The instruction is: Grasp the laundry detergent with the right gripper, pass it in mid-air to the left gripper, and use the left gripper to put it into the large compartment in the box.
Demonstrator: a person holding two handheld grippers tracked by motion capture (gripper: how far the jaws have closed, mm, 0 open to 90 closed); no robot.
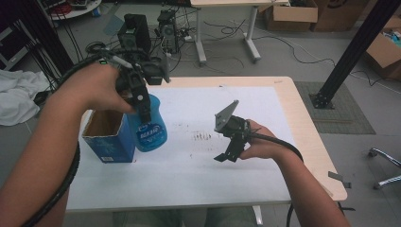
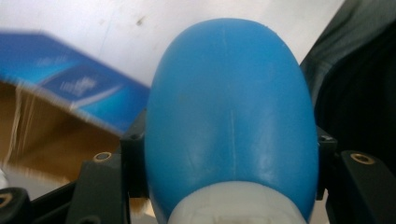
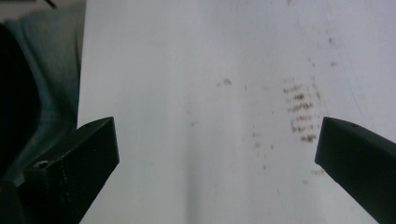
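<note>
Left gripper (image 1: 142, 106): black two-jaw tool, jaws clamped against both flanks of a translucent blue plastic bottle with a white neck and a printed label (image 1: 150, 124). In the left gripper view the bottle's rounded blue body (image 2: 229, 116) ran away from the camera, the white neck nearest the lens, a black jaw pressed to each side. The bottle hung tilted, clear of the table, touching or very nearly touching the right wall of an open-topped blue cardboard box with a brown inside (image 1: 108, 137).

Left hand (image 1: 97, 90): wrapped over the tool from above, knuckles up, forearm entering from the lower left corner, a thick black cable looped along it.

Right gripper (image 1: 226, 156): black two-jaw tool with a grey three-cornered plate on top, jaws spread wide with nothing between them, tips pointing down towards the near part of the table. The right gripper view showed both jaws standing far apart over bare surface.

Right hand (image 1: 262, 144): gripped the tool from its right side, forearm entering from the lower right, well apart from the bottle.

Surface: pale wooden table (image 1: 302, 123) covered by a white sheet (image 1: 189, 175), marked with a patch of small brown smudges (image 1: 202, 136) between the two tools.

Room: grey floor, a black slanted metal post (image 1: 354, 52), brown cardboard cartons (image 1: 291, 14), a second desk's legs, trailing cables, white cloth (image 1: 16, 99) at far left.
</note>
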